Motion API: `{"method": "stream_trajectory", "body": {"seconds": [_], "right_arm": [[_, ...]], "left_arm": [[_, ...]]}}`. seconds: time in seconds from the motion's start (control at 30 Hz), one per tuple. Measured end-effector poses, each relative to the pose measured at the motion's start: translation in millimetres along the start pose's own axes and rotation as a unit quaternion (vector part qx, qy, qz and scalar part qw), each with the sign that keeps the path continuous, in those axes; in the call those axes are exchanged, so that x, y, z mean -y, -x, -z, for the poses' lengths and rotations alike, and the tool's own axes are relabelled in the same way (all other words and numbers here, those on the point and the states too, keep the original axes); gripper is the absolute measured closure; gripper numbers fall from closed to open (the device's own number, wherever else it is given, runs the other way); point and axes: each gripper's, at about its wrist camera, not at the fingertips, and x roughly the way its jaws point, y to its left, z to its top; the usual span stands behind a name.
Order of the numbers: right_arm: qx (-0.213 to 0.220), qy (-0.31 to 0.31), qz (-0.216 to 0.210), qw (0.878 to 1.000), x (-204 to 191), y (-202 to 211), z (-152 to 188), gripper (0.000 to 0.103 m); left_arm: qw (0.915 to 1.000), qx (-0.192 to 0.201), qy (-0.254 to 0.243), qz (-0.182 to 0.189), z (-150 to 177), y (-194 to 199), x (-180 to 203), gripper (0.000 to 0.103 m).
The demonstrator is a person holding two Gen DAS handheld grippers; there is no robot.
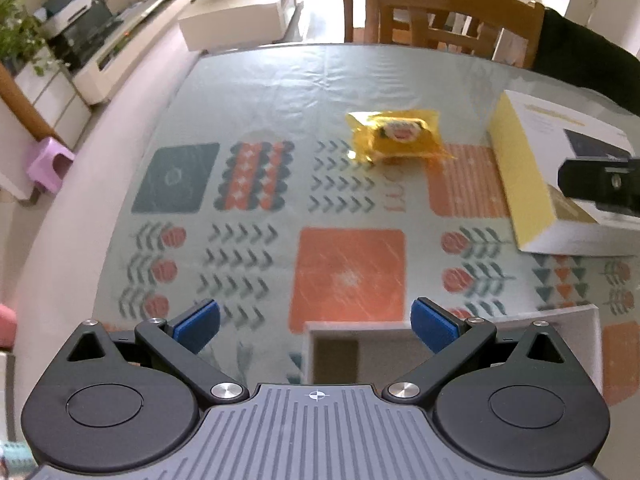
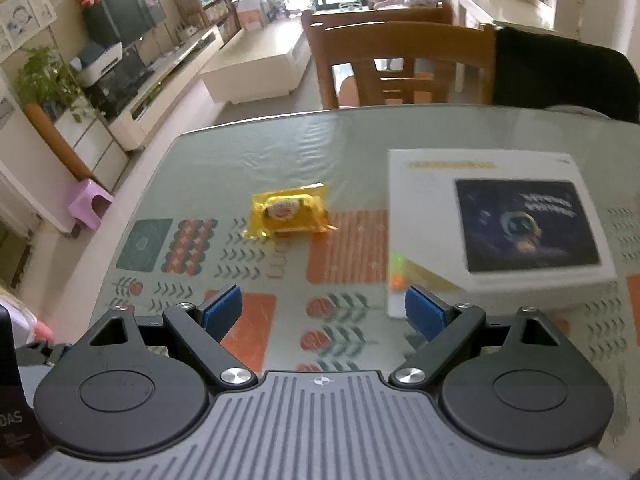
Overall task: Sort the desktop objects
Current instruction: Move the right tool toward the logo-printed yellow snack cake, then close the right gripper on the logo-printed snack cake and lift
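Tablecloth [image 1: 256,92] with orange and dark green printed blocks covers the whole working surface, and everything can be placed against the white-and-yellow box [image 2: 496,224], the biggest item on it. That box lies flat, printed face up, with wooden chairs [image 2: 404,64] beyond the table's far edge behind it. In the left wrist view the box [image 1: 532,176] sits far to the right, with the tip of the other gripper's body overlapping it at the frame's edge. Nearer the left camera than the box, an open white tray or box lid [image 1: 592,332] shows under the left gripper's right finger; what it holds cannot be made out.

Left of the box, apart from it, lies the yellow snack packet [image 2: 290,212], flat on the cloth, its long axis running roughly side to side across both views. It is the one small loose thing visible for sorting.

The right gripper [image 2: 324,312] hangs above the cloth with its blue pads spread wide and nothing between them; the packet lies ahead and slightly left of its centre line. The left gripper [image 1: 316,324] is likewise spread and empty, with the packet [image 1: 396,136] ahead and a little to the right.

Neither looks clearly closer, since the packet sits between the two lines of approach. Either set of jaws would close across the packet's short width if it went straight forward.
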Motion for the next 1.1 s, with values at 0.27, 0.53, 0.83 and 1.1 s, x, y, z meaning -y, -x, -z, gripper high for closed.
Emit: {"method": "stream_trajectory", "body": {"seconds": [0.27, 0.53, 0.83, 1.1], "right_arm": [[-0.026, -0.012, -0.011, 1.0, -17.4, -56.1, -37.4, 0.0], [-0.076, -0.028, -0.014, 0.997, -38.0, -133.2, -58.5, 0.0], [-0.111, -0.007, 0.024, 0.994, -62.3, -203.0, -84.0, 0.0], [-0.127, 0.05, 0.046, 0.99, -78.4, -230.7, -85.2, 0.0]], "left_arm": [[0.9997, -0.007, -0.02, 0.013, -36.0, -38.0, -24.2, 0.0], [0.9989, -0.016, -0.041, 0.016, -58.5, -81.9, -47.2, 0.0], [0.9987, -0.026, -0.031, 0.03, -74.5, -110.2, -68.7, 0.0], [0.998, -0.04, -0.017, 0.046, -76.8, -131.8, -73.4, 0.0]]}}
